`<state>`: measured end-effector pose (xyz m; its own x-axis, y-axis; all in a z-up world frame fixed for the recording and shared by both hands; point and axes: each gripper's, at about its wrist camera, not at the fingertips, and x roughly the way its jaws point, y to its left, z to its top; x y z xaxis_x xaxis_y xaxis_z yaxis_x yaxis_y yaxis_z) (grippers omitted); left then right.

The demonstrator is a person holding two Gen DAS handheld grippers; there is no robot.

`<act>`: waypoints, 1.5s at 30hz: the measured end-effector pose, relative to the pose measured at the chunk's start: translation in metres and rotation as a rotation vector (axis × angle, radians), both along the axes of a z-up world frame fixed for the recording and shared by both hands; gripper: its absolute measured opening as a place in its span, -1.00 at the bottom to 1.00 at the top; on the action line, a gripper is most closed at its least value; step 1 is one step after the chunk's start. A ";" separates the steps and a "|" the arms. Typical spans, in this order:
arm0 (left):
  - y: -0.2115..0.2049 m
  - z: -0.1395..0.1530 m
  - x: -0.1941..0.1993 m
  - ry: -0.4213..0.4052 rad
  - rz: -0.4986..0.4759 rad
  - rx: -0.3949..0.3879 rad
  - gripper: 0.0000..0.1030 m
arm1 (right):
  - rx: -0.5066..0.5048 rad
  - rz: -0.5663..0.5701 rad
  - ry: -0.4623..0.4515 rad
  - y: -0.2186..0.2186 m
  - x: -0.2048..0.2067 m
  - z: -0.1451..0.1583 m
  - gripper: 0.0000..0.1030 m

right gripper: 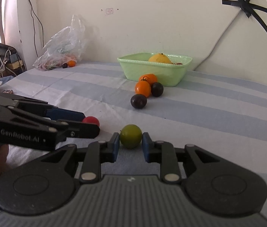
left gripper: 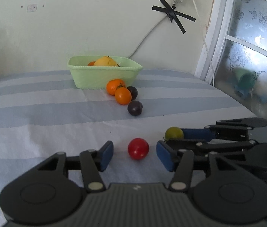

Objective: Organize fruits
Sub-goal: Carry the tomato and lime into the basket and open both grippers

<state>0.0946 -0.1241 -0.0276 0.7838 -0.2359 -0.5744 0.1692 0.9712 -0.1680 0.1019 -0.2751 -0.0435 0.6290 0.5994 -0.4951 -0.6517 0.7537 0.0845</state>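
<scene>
Lying on the striped cloth [left gripper: 39, 117], a red fruit [left gripper: 138, 148] is framed by the left gripper [left gripper: 135, 156], whose blue pads [left gripper: 107, 156] are spread wide with clear gaps on both sides of it; the fruit sits between the fingertips, slightly ahead of them, and is touched by neither. A green fruit [right gripper: 130, 136] is bracketed by the right gripper [right gripper: 130, 147], whose fingers are drawn in narrow around it: each pad [right gripper: 116, 144] is seen right at the fruit's side, though firm contact cannot be told from the right wrist view. In the left wrist view the same green fruit [left gripper: 174, 133] is seen at the tips of the right gripper [left gripper: 173, 141], just beside the red one. Farther back, a pale green basket [right gripper: 171, 75] stands near the wall; a large yellow fruit [right gripper: 159, 58] is held in it, and a bit of an orange one [left gripper: 91, 63] is seen behind the rim from the left side. Just in front of the basket, two orange fruits [right gripper: 143, 88] and two dark plums [right gripper: 138, 101] are clustered on the cloth, the nearer plum set slightly apart from the rest. A crumpled plastic bag [right gripper: 65, 43] lies against the far wall, with a small orange fruit [right gripper: 71, 63] beside it.
</scene>
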 end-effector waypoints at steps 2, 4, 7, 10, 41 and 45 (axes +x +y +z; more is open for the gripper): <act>0.000 -0.001 0.001 0.007 0.000 -0.007 0.00 | -0.008 -0.003 -0.006 0.001 -0.002 0.000 -0.44; 0.002 -0.001 0.002 0.011 0.007 -0.012 -0.19 | -0.012 -0.007 -0.008 0.002 -0.002 0.000 -0.44; 0.007 -0.002 0.002 0.015 -0.005 -0.047 -0.51 | -0.017 -0.011 -0.010 0.004 -0.002 0.000 -0.45; 0.005 -0.002 0.002 0.013 -0.007 -0.043 -0.51 | -0.025 -0.013 -0.017 0.006 -0.003 0.000 -0.47; 0.060 0.044 0.183 -0.032 0.129 -0.101 -0.50 | 0.148 -0.123 -0.030 0.030 0.153 0.044 -0.47; 0.061 0.033 0.198 -0.011 0.157 -0.060 -0.46 | 0.115 -0.114 -0.024 0.041 0.162 0.037 -0.44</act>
